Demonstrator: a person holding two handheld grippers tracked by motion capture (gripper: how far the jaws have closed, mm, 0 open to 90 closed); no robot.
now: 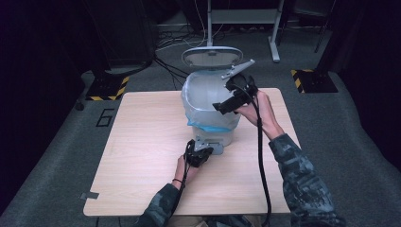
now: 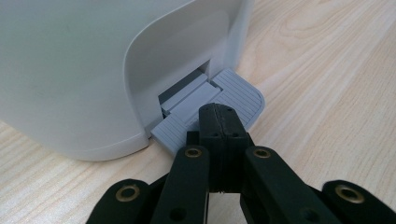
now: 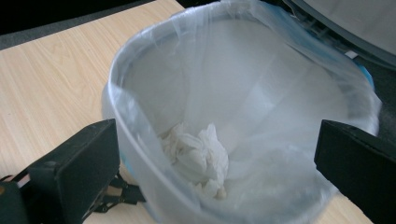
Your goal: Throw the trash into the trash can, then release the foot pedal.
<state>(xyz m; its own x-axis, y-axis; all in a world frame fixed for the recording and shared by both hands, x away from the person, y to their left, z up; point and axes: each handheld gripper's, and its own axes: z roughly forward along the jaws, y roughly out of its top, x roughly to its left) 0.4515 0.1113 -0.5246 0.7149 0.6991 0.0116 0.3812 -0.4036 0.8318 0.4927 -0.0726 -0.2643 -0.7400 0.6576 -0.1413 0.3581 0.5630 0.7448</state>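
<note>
On the wooden table [image 1: 142,142] stands a small white pedal bin [image 1: 227,135], lined with a clear plastic bag [image 1: 201,99] whose edge folds over the rim, and its round lid [image 1: 209,56] is tipped up at the far side. Directly ahead of the left gripper [image 2: 218,114], the grey ribbed pedal [image 2: 233,95] juts from a slot at the foot of the bin; the jaws are pressed together with nothing between them, and their joined tips rest on the pedal's top. From the high view this left gripper [image 1: 198,153] sits low at the near side of the bin, just in front of its base. Above the bin's right rim hovers the right gripper [image 1: 227,105], its jaws spread as wide as they go and holding nothing. Below and between those spread jaws, in the right gripper view, a crumpled white tissue [image 3: 198,156] lies at the bottom of the bag, well clear of both pads [image 3: 74,168]. Whether the near pad brushes the bag's folded edge is hard to say, since the plastic blurs there.
</note>
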